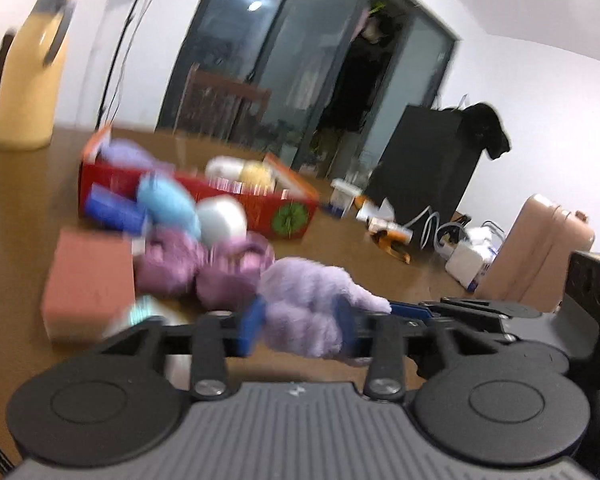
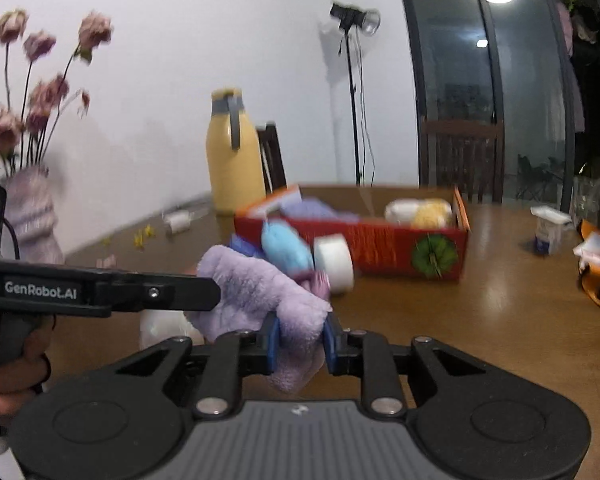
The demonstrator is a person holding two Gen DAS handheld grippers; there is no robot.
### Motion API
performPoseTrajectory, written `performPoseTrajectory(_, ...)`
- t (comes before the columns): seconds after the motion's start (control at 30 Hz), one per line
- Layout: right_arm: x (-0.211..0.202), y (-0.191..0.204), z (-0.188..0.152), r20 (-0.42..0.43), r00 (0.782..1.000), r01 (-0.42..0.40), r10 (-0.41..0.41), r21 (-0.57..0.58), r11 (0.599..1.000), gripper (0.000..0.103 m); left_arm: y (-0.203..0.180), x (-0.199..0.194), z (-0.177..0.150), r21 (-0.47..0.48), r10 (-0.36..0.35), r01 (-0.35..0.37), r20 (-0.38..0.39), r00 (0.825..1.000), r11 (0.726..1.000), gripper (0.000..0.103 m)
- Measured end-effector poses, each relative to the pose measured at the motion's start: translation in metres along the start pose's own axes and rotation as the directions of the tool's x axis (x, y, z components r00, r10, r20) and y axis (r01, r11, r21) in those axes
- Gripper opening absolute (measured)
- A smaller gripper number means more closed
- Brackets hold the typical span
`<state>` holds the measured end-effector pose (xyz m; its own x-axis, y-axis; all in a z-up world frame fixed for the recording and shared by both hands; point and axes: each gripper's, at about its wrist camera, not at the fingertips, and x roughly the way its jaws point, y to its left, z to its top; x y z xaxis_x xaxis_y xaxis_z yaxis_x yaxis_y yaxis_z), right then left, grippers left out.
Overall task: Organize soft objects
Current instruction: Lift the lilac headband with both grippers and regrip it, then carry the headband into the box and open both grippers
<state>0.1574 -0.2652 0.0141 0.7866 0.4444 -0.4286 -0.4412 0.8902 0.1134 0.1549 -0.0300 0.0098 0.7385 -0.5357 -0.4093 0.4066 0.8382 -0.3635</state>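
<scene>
Lavender fuzzy plush cloth (image 2: 260, 292) hangs above the brown wooden table (image 2: 480, 300), pinched by both the left gripper (image 1: 296, 326) and right gripper (image 2: 300, 340). Best keep both jaws clamped and carry it level toward the red cardboard box (image 2: 380, 248), avoiding sag.

One red box (image 2: 396, 246), one yellow jug (image 2: 232, 156), one white roll (image 2: 336, 264), two tools (image 1: 296, 330) (image 2: 300, 340)

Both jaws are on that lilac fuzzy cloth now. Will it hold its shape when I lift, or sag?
Probably sag: the lilac cloth bunches and droops below the right gripper. It looks light and plush, so likely compressible. Held also by the left gripper, it may stretch between them.
</scene>
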Motion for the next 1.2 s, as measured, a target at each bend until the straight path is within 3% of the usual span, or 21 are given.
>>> performPoseTrajectory(0.03, -0.001, 0.002, -0.008, -0.007, 1.0, -0.002, 0.002, -0.023, 1.0, 0.022, 0.0, 0.0, -0.006, -0.015, 0.002, -0.002, -0.005, 1.0, 1.0, 0.075)
performPoseTrajectory(0.17, 0.0, 0.022, -0.03, -0.017, 0.999, 0.043, -0.046, -0.144, 0.989, 0.021, -0.004, -0.004, -0.015, -0.013, 0.023, -0.023, 0.006, 1.0, 1.0, 0.077)
performPoseTrajectory(0.33, -0.017, 0.033, -0.036, -0.012, 1.0, -0.003, 0.001, -0.197, 0.98, 0.021, -0.001, 0.002, -0.016, -0.057, 0.05, -0.05, -0.007, 0.999, 0.997, 0.074)
performPoseTrajectory(0.37, -0.019, 0.036, -0.038, -0.016, 1.0, -0.006, 0.003, -0.209, 0.978, 0.021, 0.0, 0.002, -0.014, -0.057, 0.052, -0.052, 0.001, 0.999, 0.997, 0.072)
performPoseTrajectory(0.43, -0.023, 0.04, -0.042, -0.027, 1.0, -0.015, 0.009, -0.226, 0.974, 0.021, -0.002, 0.001, -0.015, -0.048, 0.062, -0.062, 0.001, 0.998, 0.997, 0.054)
performPoseTrajectory(0.47, -0.025, 0.041, -0.043, -0.03, 0.999, -0.018, 0.012, -0.219, 0.975, 0.022, -0.002, 0.0, -0.017, -0.03, 0.069, -0.07, -0.006, 0.998, 0.997, 0.051)
performPoseTrajectory(0.53, -0.036, 0.035, -0.042, -0.032, 0.998, -0.064, 0.06, -0.133, 0.989, 0.024, -0.004, -0.001, -0.025, 0.004, 0.128, -0.128, -0.028, 0.991, 0.992, 0.037)
performPoseTrajectory(0.63, -0.059, 0.016, -0.034, 0.024, 0.991, -0.133, 0.132, 0.034, 0.991, 0.029, -0.003, -0.009, -0.04, -0.012, 0.141, -0.142, -0.03, 0.989, 0.99, 0.034)
performPoseTrajectory(0.7, -0.067, 0.013, -0.027, 0.052, 0.994, -0.099, 0.096, 0.059, 0.993, 0.031, -0.001, -0.016, -0.05, -0.038, 0.129, -0.131, -0.053, 0.99, 0.991, 0.035)
performPoseTrajectory(0.77, -0.061, 0.014, -0.024, 0.019, 0.999, -0.052, 0.05, 0.098, 0.994, 0.031, -0.002, -0.022, -0.058, -0.042, 0.092, -0.097, -0.091, 0.992, 0.994, 0.038)
performPoseTrajectory(0.83, -0.049, 0.014, -0.028, -0.042, 0.998, -0.031, 0.038, 0.148, 0.989, 0.035, -0.009, -0.031, -0.063, 0.0, 0.055, -0.055, -0.106, 0.993, 0.998, 0.055)
performPoseTrajectory(0.93, -0.032, 0.015, -0.038, -0.093, 0.994, -0.045, 0.065, 0.202, 0.978, 0.041, -0.019, -0.047, -0.062, 0.075, 0.039, -0.035, -0.059, 0.997, 0.997, 0.073)
performPoseTrajectory(1.03, -0.03, 0.021, -0.044, -0.104, 0.993, -0.029, 0.049, 0.182, 0.983, 0.043, -0.015, -0.057, -0.05, 0.067, 0.024, -0.023, -0.025, 0.999, 0.997, 0.073)
performPoseTrajectory(1.1, -0.028, 0.025, -0.046, -0.113, 0.993, -0.018, 0.036, 0.159, 0.987, 0.044, -0.01, -0.054, -0.044, 0.062, 0.053, -0.052, -0.007, 0.999, 0.997, 0.074)
performPoseTrajectory(1.17, -0.027, 0.026, -0.047, -0.118, 0.993, -0.01, 0.029, 0.157, 0.988, 0.044, -0.001, -0.041, -0.041, 0.053, 0.102, -0.101, -0.024, 0.994, 0.993, 0.068)
performPoseTrajectory(1.2, -0.027, 0.026, -0.047, -0.121, 0.992, -0.007, 0.028, 0.167, 0.986, 0.044, 0.003, -0.036, -0.042, 0.038, 0.121, -0.119, -0.048, 0.992, 0.992, 0.056)
